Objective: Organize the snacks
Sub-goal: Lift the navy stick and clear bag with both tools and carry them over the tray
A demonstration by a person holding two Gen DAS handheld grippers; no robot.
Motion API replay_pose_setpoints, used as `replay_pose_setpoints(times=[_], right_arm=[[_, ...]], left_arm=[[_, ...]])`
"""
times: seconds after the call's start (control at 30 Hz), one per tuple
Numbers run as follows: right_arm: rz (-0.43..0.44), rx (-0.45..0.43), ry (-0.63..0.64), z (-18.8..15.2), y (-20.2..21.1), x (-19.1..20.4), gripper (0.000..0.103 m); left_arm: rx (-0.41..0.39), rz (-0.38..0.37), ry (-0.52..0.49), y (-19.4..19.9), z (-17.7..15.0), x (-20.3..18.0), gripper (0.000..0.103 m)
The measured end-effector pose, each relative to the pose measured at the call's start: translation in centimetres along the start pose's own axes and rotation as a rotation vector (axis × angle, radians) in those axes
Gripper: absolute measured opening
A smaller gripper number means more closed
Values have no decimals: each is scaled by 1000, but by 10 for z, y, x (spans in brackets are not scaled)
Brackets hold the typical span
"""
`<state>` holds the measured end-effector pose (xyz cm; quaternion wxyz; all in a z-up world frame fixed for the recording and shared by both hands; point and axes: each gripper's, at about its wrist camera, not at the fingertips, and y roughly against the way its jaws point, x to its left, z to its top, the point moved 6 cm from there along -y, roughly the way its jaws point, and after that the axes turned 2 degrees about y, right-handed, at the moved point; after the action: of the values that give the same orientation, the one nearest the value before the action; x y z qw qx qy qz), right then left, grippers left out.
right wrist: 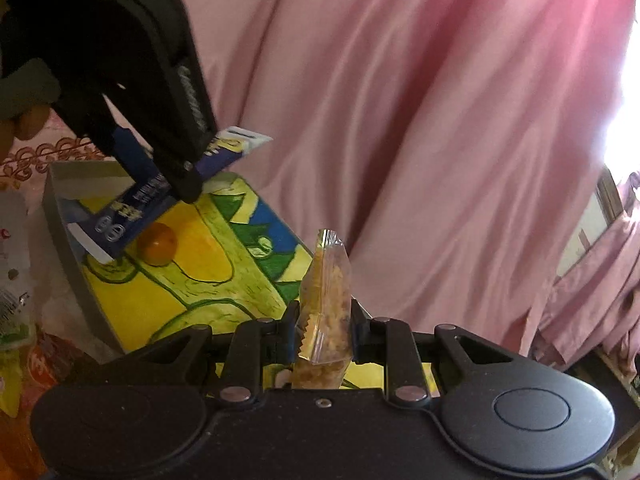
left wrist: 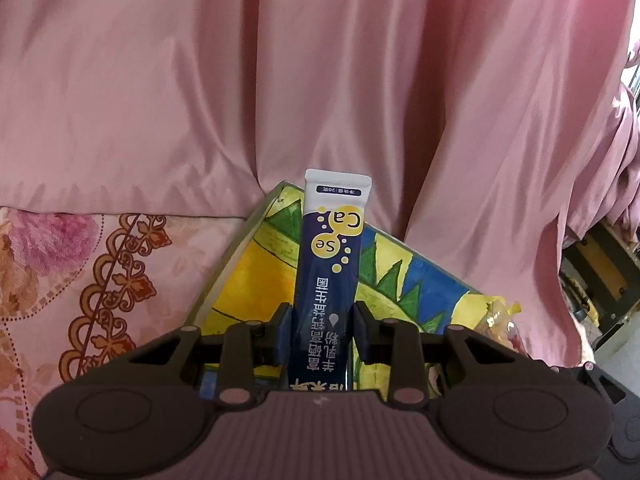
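My left gripper (left wrist: 322, 330) is shut on a dark blue stick sachet (left wrist: 330, 264) with a white end and yellow "Ca" and "Se" bubbles, held above a shallow box (left wrist: 256, 264) painted yellow, green and blue. In the right wrist view the left gripper (right wrist: 188, 184) holds the same sachet (right wrist: 132, 204) tilted over the box (right wrist: 216, 256). My right gripper (right wrist: 324, 336) is shut on a clear packet of yellow snack pieces (right wrist: 326, 300), upright, at the box's near right edge. A small orange round item (right wrist: 158, 244) lies inside the box.
A pink satin curtain (left wrist: 320, 80) hangs close behind the box. A floral pink cloth (left wrist: 80, 280) covers the surface on the left. Several other snack packs (right wrist: 16, 320) lie left of the box. Furniture (left wrist: 600, 272) shows at the far right.
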<state>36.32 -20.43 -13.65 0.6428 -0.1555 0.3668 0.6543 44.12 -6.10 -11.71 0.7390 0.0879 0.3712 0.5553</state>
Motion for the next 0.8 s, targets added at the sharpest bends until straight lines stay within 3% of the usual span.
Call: replay_pose_setpoints(times=[0.37,0.63,0.73,0.8], right_arm=[[77,21,16,4,-5,22,25],[129,60,-64,6,-6,17,40],[171,82,-137,9,-6,10,58],[219,99,-204,12,-6,4,72]], left_arm=[[33,34,-19,-11,-7,-2,36],[43,41,-5,-8,-4,0,39],[46,31,11,-3,-2,0,51],[39,35,8,3,0,0,52]])
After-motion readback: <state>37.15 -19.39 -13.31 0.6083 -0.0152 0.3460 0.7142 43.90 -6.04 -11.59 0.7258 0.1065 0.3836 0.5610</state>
